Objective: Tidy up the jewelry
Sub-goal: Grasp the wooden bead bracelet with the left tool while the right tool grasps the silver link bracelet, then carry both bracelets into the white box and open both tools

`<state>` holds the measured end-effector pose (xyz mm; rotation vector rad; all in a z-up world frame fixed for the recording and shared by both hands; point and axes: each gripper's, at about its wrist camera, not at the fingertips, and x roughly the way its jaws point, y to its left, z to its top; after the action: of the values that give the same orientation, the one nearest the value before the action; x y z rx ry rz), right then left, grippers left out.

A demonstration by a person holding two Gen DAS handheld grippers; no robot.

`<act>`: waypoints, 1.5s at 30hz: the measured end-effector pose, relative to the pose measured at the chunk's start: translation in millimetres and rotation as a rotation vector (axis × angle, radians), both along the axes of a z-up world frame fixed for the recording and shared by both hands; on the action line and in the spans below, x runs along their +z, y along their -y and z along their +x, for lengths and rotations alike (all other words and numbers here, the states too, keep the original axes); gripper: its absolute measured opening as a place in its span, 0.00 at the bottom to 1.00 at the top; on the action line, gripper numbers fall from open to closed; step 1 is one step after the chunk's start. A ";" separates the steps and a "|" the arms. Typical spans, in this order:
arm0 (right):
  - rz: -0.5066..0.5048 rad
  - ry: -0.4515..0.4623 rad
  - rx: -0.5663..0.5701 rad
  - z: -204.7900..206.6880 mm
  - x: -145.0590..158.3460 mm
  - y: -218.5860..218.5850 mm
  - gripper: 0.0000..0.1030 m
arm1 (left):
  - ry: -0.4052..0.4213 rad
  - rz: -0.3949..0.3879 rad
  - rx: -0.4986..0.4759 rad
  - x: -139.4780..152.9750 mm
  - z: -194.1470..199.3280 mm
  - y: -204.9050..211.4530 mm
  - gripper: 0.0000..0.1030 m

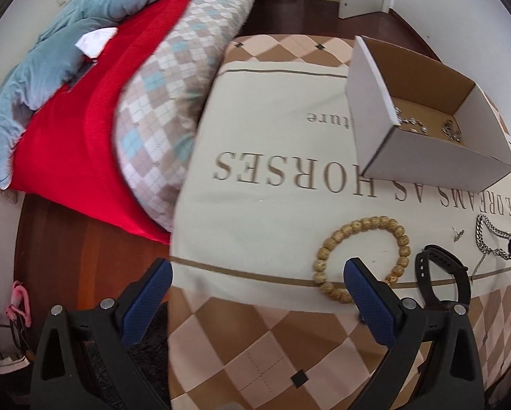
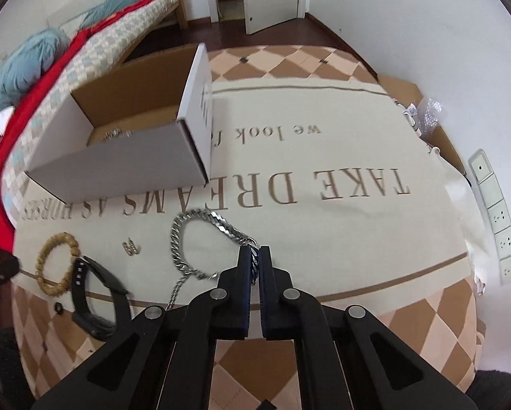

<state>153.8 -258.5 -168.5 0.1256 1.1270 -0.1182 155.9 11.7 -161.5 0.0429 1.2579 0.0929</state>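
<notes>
Black right tool (image 2: 254, 256) pinches a silver curb-link chain (image 2: 182, 235) on the cream, diamond-checked cloth worktop (image 2: 341, 232); blue-padded left tool (image 1: 257, 273) gapes empty beside the bed (image 1: 84, 130).

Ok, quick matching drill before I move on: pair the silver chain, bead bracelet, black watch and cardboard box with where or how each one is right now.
Things:
1. silver chain
2. bead bracelet
3. black watch
4. cardboard box

States:
A. lying flat on the cloth, just ahead of the open left claw
B. standing on its strap edge, between the beads and the chain
C. pinched at one end by the right claw
D. open-topped, silver pieces already inside

Pairs: 1-C, 2-A, 3-B, 4-D
</notes>
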 end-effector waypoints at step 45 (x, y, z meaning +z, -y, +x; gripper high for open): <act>0.289 0.196 0.135 66.8 146.3 -27.0 0.04 | 0.195 -0.280 -0.288 148.5 75.1 75.0 0.06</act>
<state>220.6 -231.4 -22.2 0.3115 0.9480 0.1755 231.1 -63.3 -13.0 -0.0271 1.0490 -0.3212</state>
